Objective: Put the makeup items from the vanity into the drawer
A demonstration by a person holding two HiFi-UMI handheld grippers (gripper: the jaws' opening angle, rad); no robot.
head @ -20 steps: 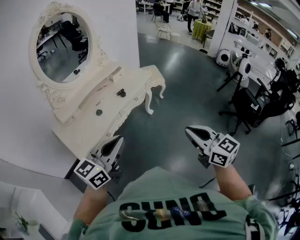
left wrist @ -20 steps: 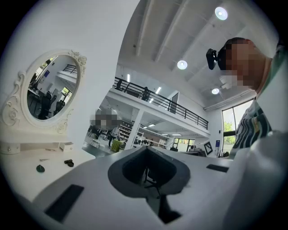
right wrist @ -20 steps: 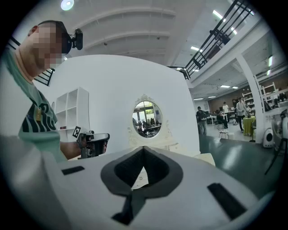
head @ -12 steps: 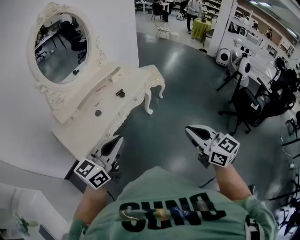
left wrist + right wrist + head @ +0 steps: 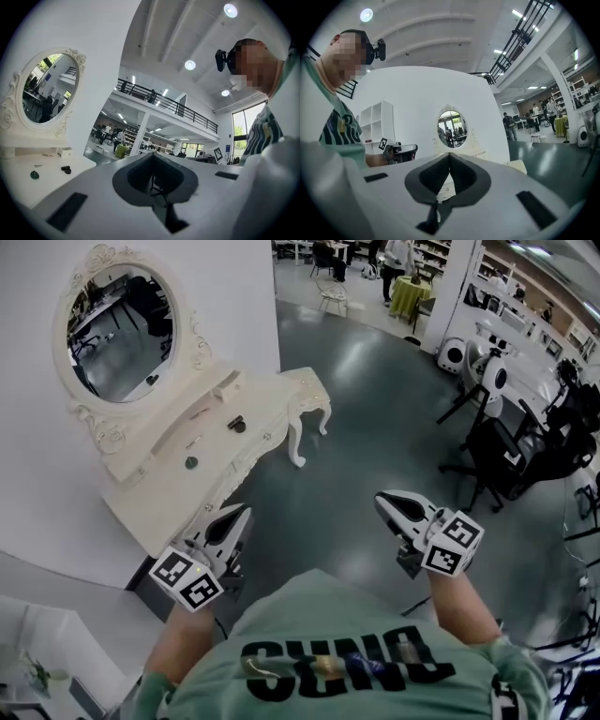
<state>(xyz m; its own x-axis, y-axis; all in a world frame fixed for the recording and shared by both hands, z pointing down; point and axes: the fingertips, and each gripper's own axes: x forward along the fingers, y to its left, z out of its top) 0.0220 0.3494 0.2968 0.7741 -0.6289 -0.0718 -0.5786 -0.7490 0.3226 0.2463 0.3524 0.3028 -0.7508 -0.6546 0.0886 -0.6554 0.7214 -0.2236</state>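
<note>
Head view | small dark makeup items (image 5: 236,424), cream vanity (image 5: 164,498) | left hand-held gripper (image 5: 244,512), right hand-held gripper (image 5: 381,498): clenched

The left gripper (image 5: 151,156) held its jaws together with nothing between them. To its left stood the vanity (image 5: 47,161) with its oval mirror (image 5: 44,89), a small round dark item (image 5: 34,175) and a black item (image 5: 65,169).

Dark block letters across the green shirt (image 5: 342,662), foreshortened from above, not reliably legible
</note>
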